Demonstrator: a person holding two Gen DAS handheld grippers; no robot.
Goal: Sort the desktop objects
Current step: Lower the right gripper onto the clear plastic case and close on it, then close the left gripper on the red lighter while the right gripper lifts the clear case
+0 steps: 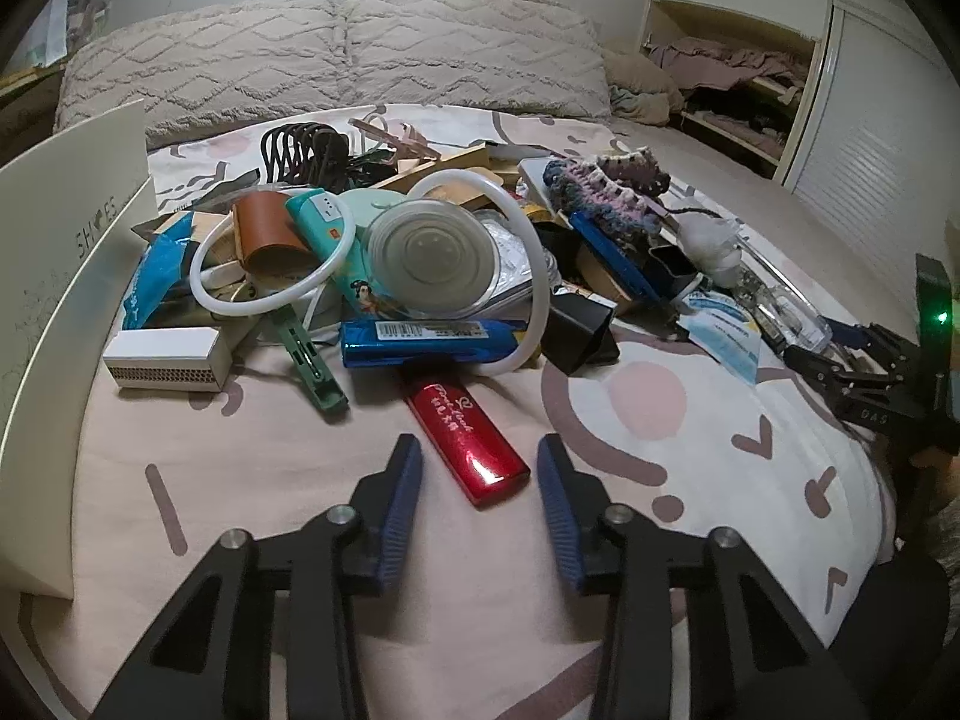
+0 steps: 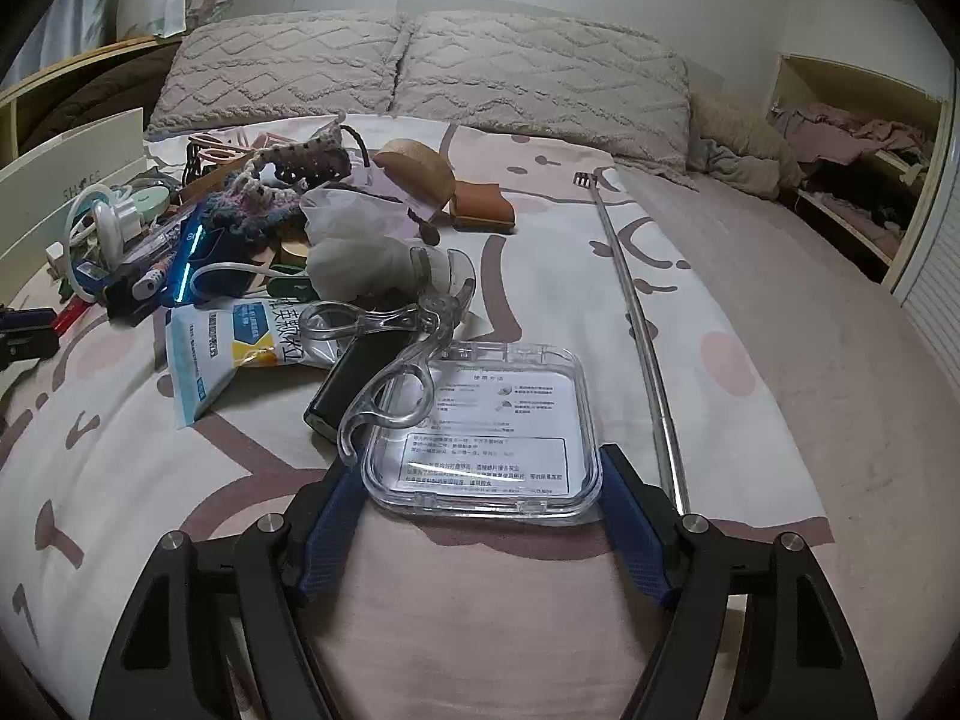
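A glossy red lighter-like case (image 1: pixel 465 441) with script lettering lies on the patterned bedspread, slanting toward me. Its near end sits between the blue pads of my left gripper (image 1: pixel 479 456), with a gap on each side, so the jaws stand open around it. In the right wrist view a flat clear plastic case (image 2: pixel 492 420) with a printed sheet inside lies on the bed. My right gripper (image 2: pixel 474 462) straddles its near edge, pads close beside both corners, not visibly squeezing. Clear plastic scissors (image 2: pixel 390 384) rest across the case's left corner.
A heap of clutter fills the bed beyond: a blue tube (image 1: pixel 432 339), white ring tubing (image 1: pixel 270 264), a white box (image 1: pixel 168 360), crochet work (image 1: pixel 606 192), a sachet (image 2: pixel 222 348), a black device (image 2: pixel 354 384). A shoe box wall (image 1: pixel 72 210) stands left; a metal rod (image 2: pixel 636 324) lies right.
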